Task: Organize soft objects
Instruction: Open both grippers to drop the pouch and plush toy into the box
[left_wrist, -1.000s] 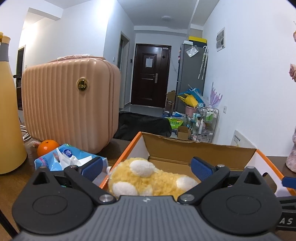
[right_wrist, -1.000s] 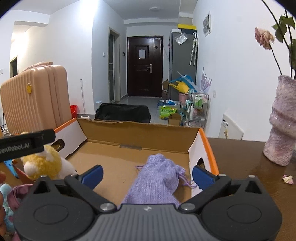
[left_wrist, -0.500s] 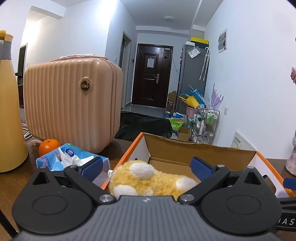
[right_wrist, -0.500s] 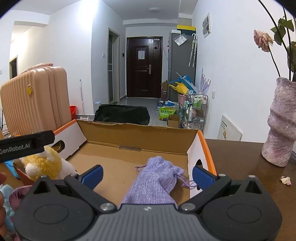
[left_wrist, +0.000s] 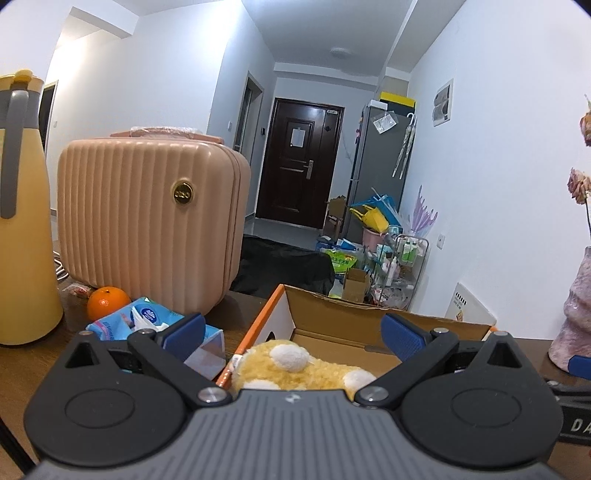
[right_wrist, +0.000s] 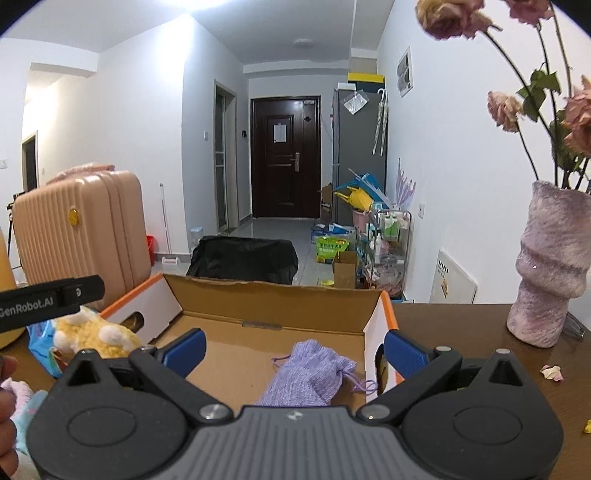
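Near box (right_wrist: 273, 299) rim, perhaps overhanging: plush (left_wrist: 306, 369)

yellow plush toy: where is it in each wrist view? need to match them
Left wrist: yellow plush toy bottom centre, between the open fingers, at the cardboard box's left wall.
Right wrist: far left, outside that wall.
Shared landmark: pink suitcase.

A fluffy yellow plush toy (left_wrist: 295, 371) with white patches lies between the left gripper's spread fingers, low and close to their base, at the left wall of an open cardboard box (left_wrist: 332, 325) with orange-edged white flaps. A lilac knitted drawstring pouch (right_wrist: 308, 374) lies slumped on the box floor between the right gripper's fingers, nearer the right one, its cord trailing toward the right wall.
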